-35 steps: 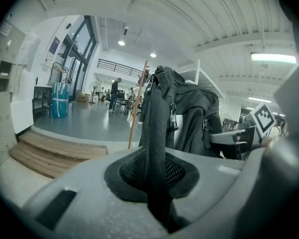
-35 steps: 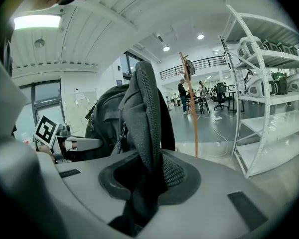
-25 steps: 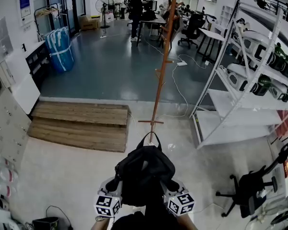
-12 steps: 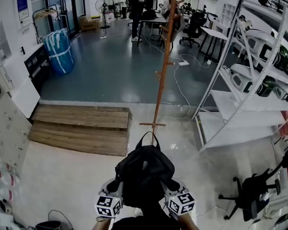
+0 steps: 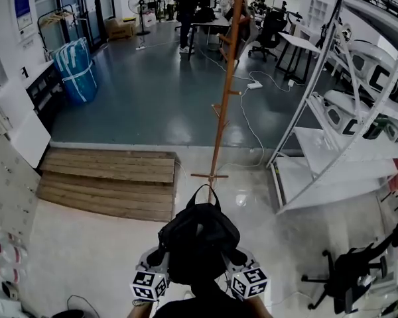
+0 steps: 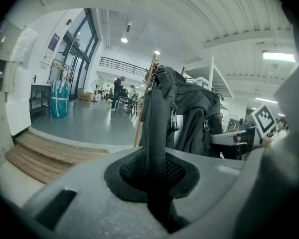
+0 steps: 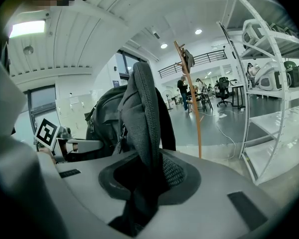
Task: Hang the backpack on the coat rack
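In the head view, the tall orange-brown wooden coat rack (image 5: 220, 111) is seen nearer than a second ago: its top is now cut by the upper edge and its base sits lower in the frame. The black fabric backpack (image 5: 199, 237) is carried in front of the person, above the pale floor (image 5: 86, 244), between the left gripper (image 5: 158, 256) and the right gripper (image 5: 237, 256), still well apart from the rack. The approach is judged to be under way, and the hanging is not yet done.

In the left gripper view, the jaws are nearly together, clamped on a black shoulder strap (image 6: 156, 128).

In the right gripper view, the jaws are narrow, closed on a padded dark strap (image 7: 143, 118) of the backpack.
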Tool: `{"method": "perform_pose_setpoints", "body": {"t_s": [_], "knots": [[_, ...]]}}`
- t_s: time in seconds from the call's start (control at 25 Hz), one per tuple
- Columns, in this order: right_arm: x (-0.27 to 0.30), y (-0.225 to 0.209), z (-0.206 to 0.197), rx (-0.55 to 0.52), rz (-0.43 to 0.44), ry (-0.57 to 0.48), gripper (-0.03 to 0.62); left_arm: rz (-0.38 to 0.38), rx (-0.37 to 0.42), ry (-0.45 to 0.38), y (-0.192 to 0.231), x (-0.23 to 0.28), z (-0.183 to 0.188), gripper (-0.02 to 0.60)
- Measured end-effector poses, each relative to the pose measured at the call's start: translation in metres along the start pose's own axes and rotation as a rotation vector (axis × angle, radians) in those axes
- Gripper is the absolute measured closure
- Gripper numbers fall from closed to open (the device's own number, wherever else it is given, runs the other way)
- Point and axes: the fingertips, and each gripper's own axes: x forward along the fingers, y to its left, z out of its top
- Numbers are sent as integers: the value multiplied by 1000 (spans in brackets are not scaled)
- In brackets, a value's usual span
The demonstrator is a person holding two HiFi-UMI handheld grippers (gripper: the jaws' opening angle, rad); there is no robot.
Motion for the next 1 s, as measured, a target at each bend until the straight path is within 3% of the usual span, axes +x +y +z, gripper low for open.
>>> {"method": "perform_pose_setpoints", "body": {"t_s": [0.52,1.0], "knots": [[51,-77,55,-5,48,-19,517,12,3,-34,1,94,52,538],[75,-126,81,4,-3,-34,517,-25,-1,-13,-3,156,73,538]]}}
